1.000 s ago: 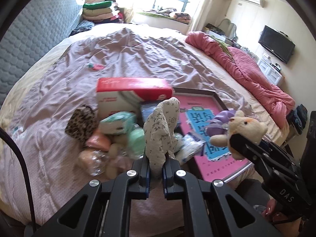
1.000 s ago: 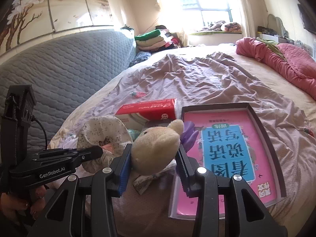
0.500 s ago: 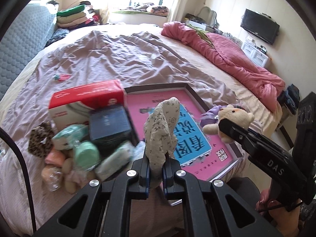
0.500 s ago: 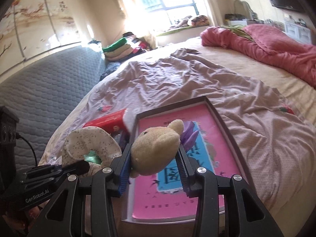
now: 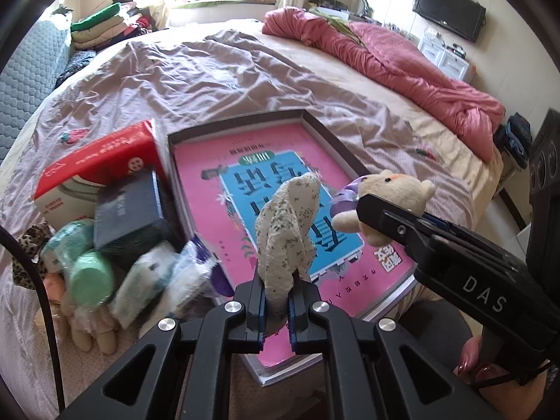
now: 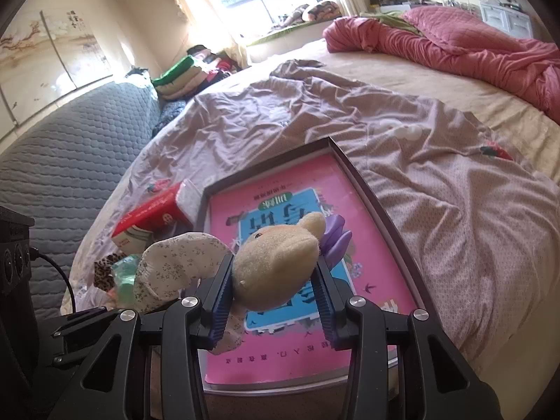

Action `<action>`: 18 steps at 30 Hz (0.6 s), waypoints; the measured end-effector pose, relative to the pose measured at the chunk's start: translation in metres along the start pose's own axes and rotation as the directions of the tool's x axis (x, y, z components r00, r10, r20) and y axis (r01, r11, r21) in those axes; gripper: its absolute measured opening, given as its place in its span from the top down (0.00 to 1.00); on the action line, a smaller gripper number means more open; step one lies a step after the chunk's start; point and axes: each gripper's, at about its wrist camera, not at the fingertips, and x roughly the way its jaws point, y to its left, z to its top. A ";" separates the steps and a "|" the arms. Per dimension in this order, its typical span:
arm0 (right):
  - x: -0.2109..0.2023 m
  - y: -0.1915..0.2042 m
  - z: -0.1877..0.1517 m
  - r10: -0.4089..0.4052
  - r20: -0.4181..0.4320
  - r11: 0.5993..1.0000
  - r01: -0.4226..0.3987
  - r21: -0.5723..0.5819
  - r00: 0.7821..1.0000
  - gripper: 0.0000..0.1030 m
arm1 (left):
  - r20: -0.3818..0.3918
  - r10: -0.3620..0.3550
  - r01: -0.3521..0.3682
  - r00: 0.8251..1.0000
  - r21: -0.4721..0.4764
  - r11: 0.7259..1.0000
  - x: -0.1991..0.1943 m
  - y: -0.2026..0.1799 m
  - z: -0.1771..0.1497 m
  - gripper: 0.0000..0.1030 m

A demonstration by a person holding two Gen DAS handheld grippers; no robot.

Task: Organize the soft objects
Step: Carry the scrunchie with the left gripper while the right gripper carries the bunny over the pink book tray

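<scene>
My left gripper (image 5: 276, 306) is shut on a floppy cream floral fabric piece (image 5: 288, 231), which stands up between its fingers above the pink book. That fabric piece (image 6: 175, 262) also shows at the left of the right wrist view. My right gripper (image 6: 274, 297) is shut on a tan plush bear (image 6: 276, 262) with a purple bow (image 6: 334, 238); the bear (image 5: 388, 192) hangs over the book's right side. A shallow dark tray (image 5: 336, 133) on the bed holds the pink and blue book (image 5: 245, 161).
A heap lies left of the tray: a red and white box (image 5: 94, 168), a dark box (image 5: 129, 213), green and white packets (image 5: 91, 273), a leopard-print scrunchie (image 5: 24, 259). A pink quilt (image 5: 402, 66) lies bunched at the far right. A wrinkled mauve sheet (image 5: 210, 73) covers the bed.
Both grippers have swung right from over the heap to above the tray and book, and come lower. Their holds on the fabric piece and the bear are unchanged.
</scene>
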 end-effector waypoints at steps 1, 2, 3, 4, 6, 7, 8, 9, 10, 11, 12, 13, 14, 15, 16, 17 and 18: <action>0.002 -0.002 -0.001 -0.005 -0.013 1.000 0.005 0.010 1.000 0.57 | -0.008 -0.003 0.003 1.000 0.004 1.000 0.003 -0.001 -0.001 0.91; 0.005 -0.004 -0.001 -0.007 -0.020 1.000 0.008 0.017 1.000 0.57 | -0.015 -0.004 0.004 1.000 0.011 1.000 0.006 -0.003 -0.002 0.91; 0.007 -0.007 -0.002 -0.014 -0.032 1.000 0.014 0.027 0.999 0.57 | -0.021 -0.004 0.005 1.000 0.014 1.000 0.009 -0.003 -0.002 0.91; 0.009 -0.008 -0.002 -0.016 -0.039 0.999 0.018 0.031 0.999 0.57 | -0.028 -0.010 0.010 1.000 0.016 1.000 0.011 -0.004 -0.004 0.91; 0.013 -0.011 -0.004 -0.028 -0.060 0.999 0.031 0.038 0.998 0.57 | -0.043 -0.015 0.015 0.999 0.017 1.000 0.016 -0.005 -0.005 0.91; 0.015 -0.012 -0.005 -0.034 -0.071 0.999 0.037 0.040 0.997 0.57 | -0.049 -0.019 0.020 0.999 0.018 1.000 0.018 -0.006 -0.007 0.91; 0.016 -0.012 -0.006 -0.041 -0.082 0.998 0.044 0.041 0.996 0.57 | -0.055 -0.022 0.023 0.998 0.020 1.000 0.020 -0.006 -0.007 0.91; 0.018 -0.014 -0.007 -0.046 -0.094 0.998 0.050 0.046 0.994 0.57 | -0.062 -0.025 0.026 0.998 0.021 0.999 0.022 -0.007 -0.008 0.91; 0.019 -0.015 -0.008 -0.049 -0.104 0.997 0.055 0.050 0.993 0.57 | -0.065 -0.028 0.029 0.997 0.024 0.999 0.023 -0.007 -0.009 0.91; 0.020 -0.017 -0.010 -0.059 -0.116 0.996 0.066 0.058 0.992 0.57 | -0.071 -0.030 0.032 0.997 0.026 0.999 0.025 -0.008 -0.010 0.91; 0.021 -0.019 -0.011 -0.062 -0.125 0.996 0.070 0.063 0.990 0.57 | -0.076 -0.032 0.034 0.997 0.026 0.999 0.027 -0.008 -0.011 0.91; 0.022 -0.019 -0.012 -0.065 -0.137 0.995 0.075 0.069 0.988 0.57 | -0.081 -0.036 0.038 0.996 0.027 0.999 0.028 -0.009 -0.011 0.91; 0.022 -0.020 -0.014 -0.068 -0.147 0.994 0.080 0.075 0.987 0.57 | -0.090 -0.040 0.043 0.995 0.026 0.999 0.029 -0.009 -0.012 0.91; 0.023 -0.022 -0.016 -0.070 -0.156 0.993 0.083 0.080 0.985 0.57 | -0.095 -0.044 0.046 0.994 0.024 0.999 0.030 -0.009 -0.013 0.91; 0.024 -0.021 -0.017 -0.076 -0.163 0.993 0.090 0.080 0.984 0.57 | -0.099 -0.048 0.051 0.994 0.022 0.998 0.031 -0.010 -0.013 0.91; 0.025 -0.022 -0.018 -0.082 -0.173 0.992 0.097 0.082 0.982 0.57 | -0.102 -0.052 0.054 0.993 0.021 0.998 0.032 -0.010 -0.013 0.91; 0.027 -0.023 -0.019 -0.087 -0.185 0.991 0.105 0.086 0.979 0.57 | -0.108 -0.055 0.057 0.993 0.018 0.998 0.033 -0.009 -0.014 0.91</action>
